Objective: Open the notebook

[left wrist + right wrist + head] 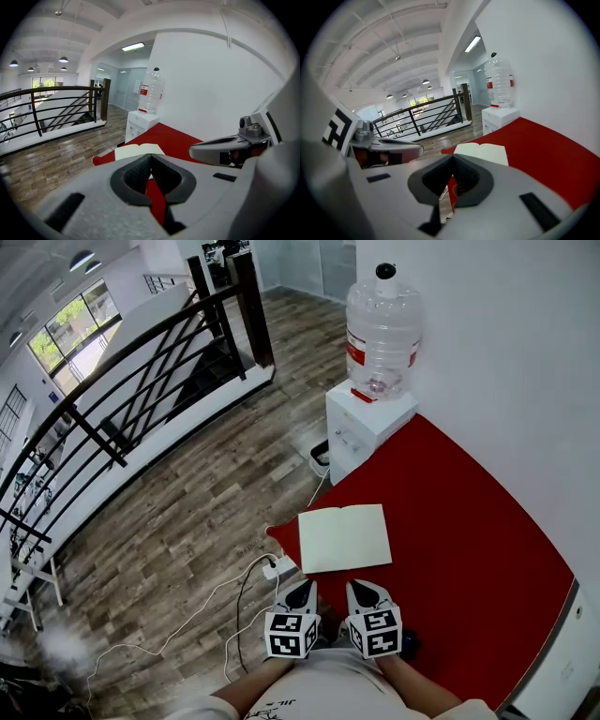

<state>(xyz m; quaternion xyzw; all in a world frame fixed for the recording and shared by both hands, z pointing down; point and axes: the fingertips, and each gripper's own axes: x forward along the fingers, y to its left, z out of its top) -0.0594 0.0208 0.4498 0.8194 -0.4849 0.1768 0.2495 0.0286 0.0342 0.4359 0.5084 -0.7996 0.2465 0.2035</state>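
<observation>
The notebook (344, 537) lies open on the red table (469, 540), its pale pages facing up with the fold down the middle. It also shows ahead in the left gripper view as the notebook (139, 150) and in the right gripper view as the notebook (483, 152). My left gripper (304, 589) and right gripper (363, 589) hover side by side just short of the notebook's near edge, touching nothing. The left gripper (151, 157) is shut with nothing between its pads. The right gripper (452, 160) is shut and empty as well.
A white water dispenser (366, 423) with a large clear bottle (382, 329) stands beyond the table against the white wall. A power strip (277, 567) and cables lie on the wood floor at the table's left edge. A dark railing (141, 371) runs at the far left.
</observation>
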